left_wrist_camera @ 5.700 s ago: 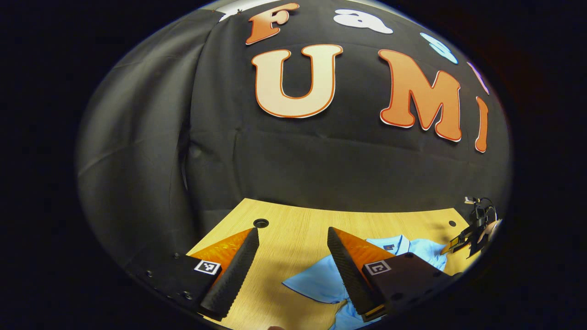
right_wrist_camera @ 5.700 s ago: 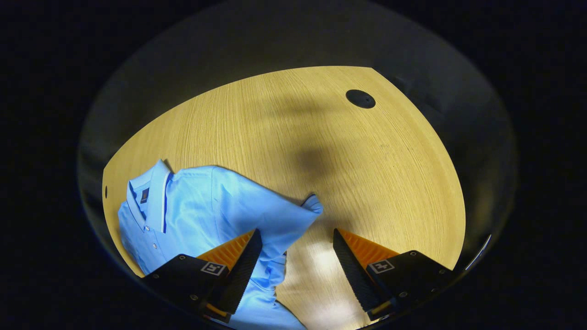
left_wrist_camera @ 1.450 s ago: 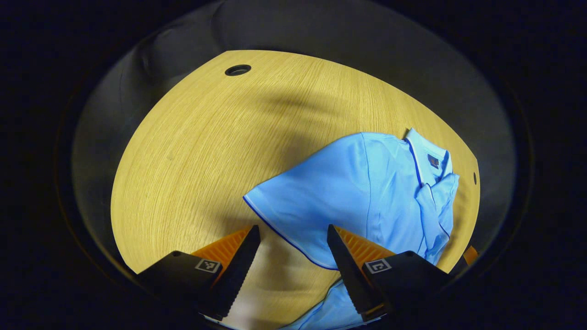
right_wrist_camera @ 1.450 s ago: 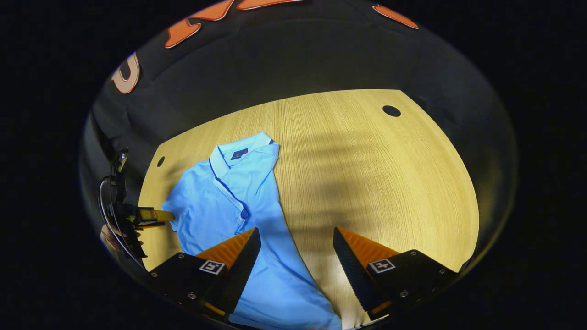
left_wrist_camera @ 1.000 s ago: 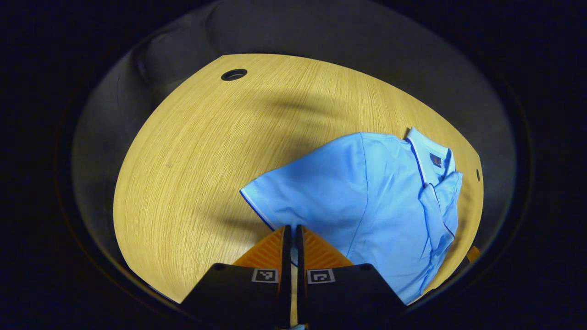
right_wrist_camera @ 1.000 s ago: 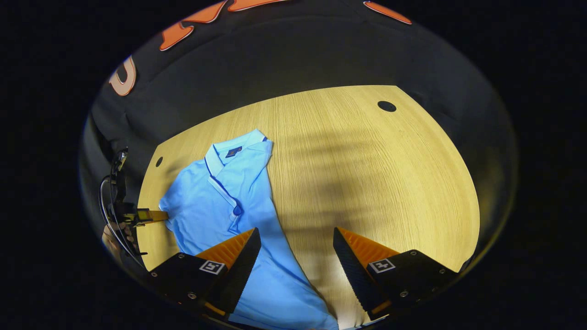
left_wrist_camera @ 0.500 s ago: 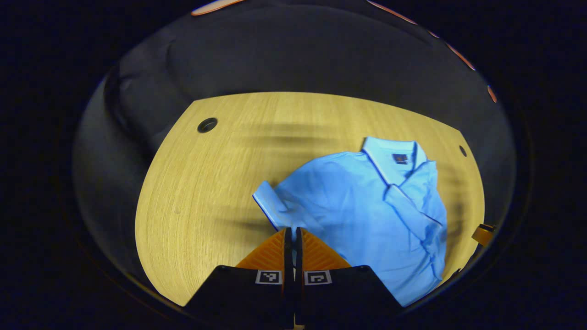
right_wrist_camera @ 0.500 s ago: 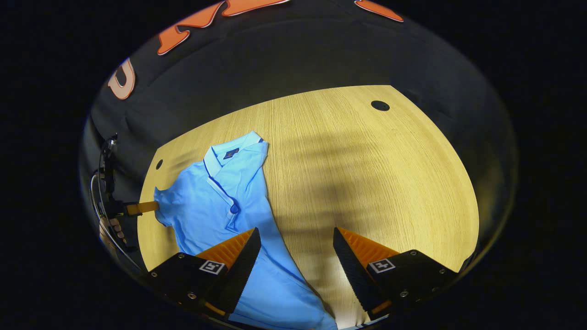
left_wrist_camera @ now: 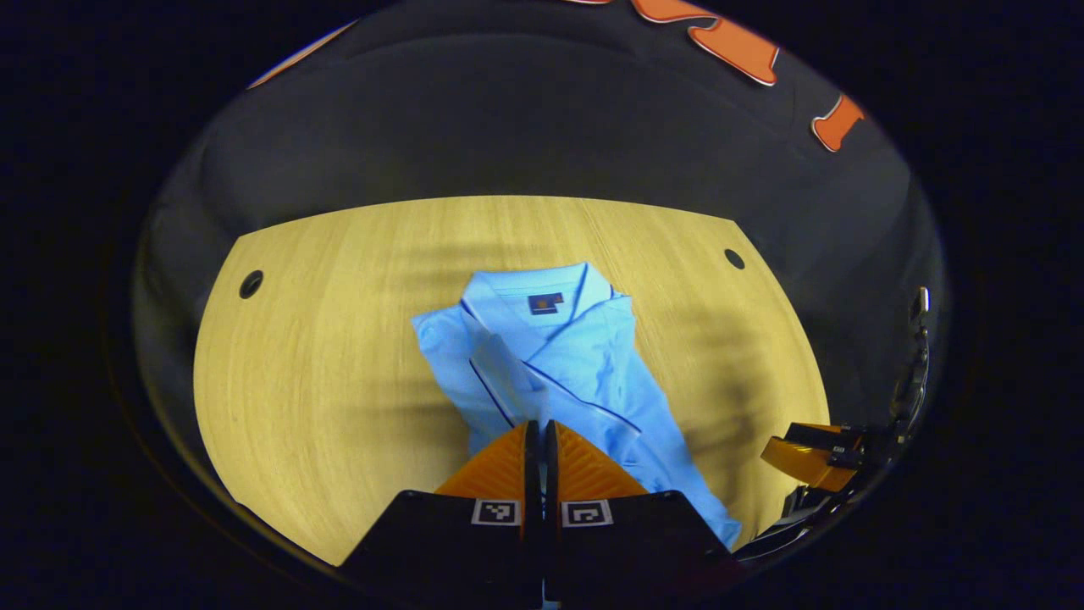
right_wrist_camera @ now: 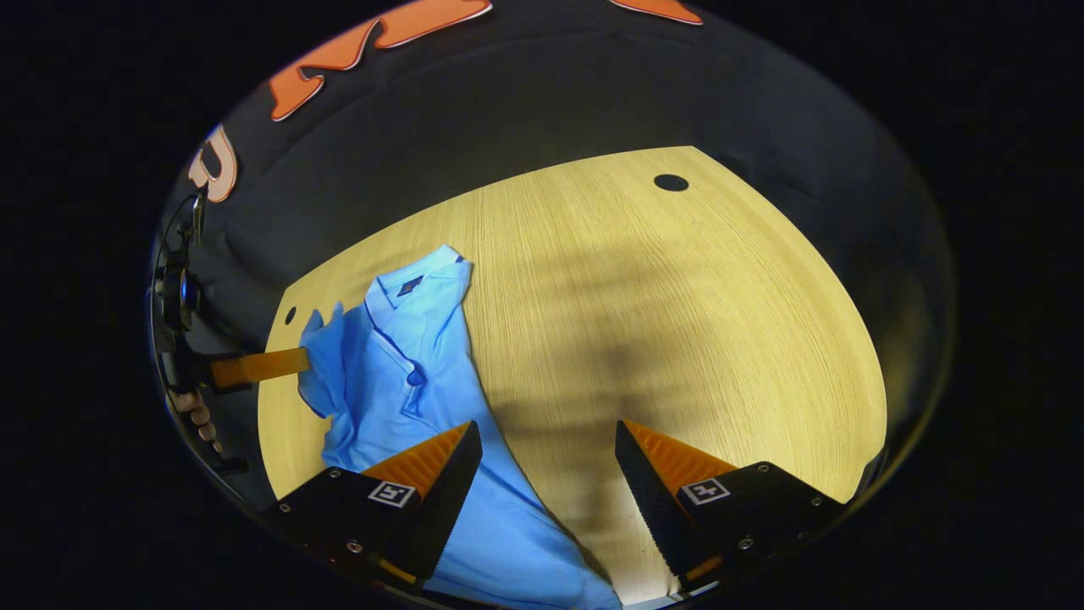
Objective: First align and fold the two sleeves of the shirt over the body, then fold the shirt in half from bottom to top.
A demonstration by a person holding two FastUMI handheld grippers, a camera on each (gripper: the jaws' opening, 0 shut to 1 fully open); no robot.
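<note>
Sleeve cloth (right_wrist_camera: 318, 360) of the soft, limp shirt (left_wrist_camera: 559, 364) is pinched by the left gripper (left_wrist_camera: 540, 440) mid-frame, while the right gripper (right_wrist_camera: 549, 474) is held released, lower centre.

Overhead light, soft streaked shadows on table (right_wrist_camera: 677, 280); dim surroundings; strong fisheye bending at edges; slight motion blur.

shirt (left_wrist_camera: 584, 373): we note soft matt cloth, lightly creased
table (right_wrist_camera: 677, 305): we see pale wood grain, smooth, low sheen
booth wall (left_wrist_camera: 508, 127): matt cloth, we find loose folds
</note>
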